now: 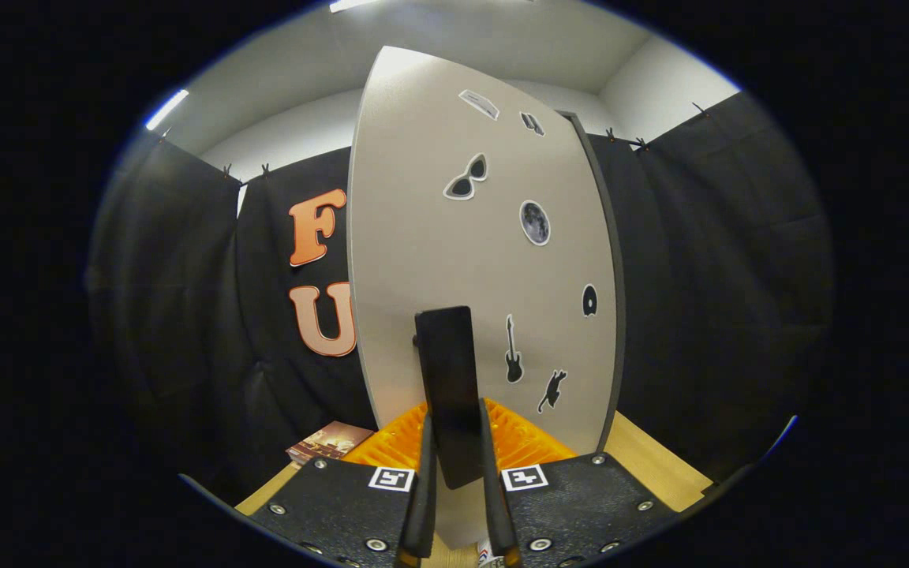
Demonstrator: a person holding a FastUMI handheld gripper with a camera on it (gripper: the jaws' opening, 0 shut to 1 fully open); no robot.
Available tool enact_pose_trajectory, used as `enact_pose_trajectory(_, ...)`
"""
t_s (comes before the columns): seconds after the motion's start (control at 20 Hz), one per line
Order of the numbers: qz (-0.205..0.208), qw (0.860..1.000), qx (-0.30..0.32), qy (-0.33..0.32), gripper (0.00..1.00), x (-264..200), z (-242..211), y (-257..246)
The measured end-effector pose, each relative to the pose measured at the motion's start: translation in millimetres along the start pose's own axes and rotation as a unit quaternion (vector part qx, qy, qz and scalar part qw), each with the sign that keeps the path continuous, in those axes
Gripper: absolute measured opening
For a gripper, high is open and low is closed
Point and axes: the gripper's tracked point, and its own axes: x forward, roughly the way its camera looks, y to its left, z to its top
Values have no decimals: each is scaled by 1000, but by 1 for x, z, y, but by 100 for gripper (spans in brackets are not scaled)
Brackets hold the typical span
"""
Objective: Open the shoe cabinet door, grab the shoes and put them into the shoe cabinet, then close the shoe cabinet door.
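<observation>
The shoe cabinet door is a pale grey panel with several small black stickers, standing upright right in front of me. A dark strip runs along its right edge. Its flat black handle sticks out from the lower part of the door and lies between my fingers. My gripper is shut on this handle, with the orange ribbed fingers pressing on it from both sides.
A light wooden surface lies under the cabinet. A small brown booklet rests on it to the left of the door. Black cloth booth walls stand close on the left and the right.
</observation>
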Motion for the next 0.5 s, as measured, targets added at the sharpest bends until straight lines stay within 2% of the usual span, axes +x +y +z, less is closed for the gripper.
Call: enact_pose_trajectory(0.5, -39, 999, 17, -8, 23, -38, 5, -59)
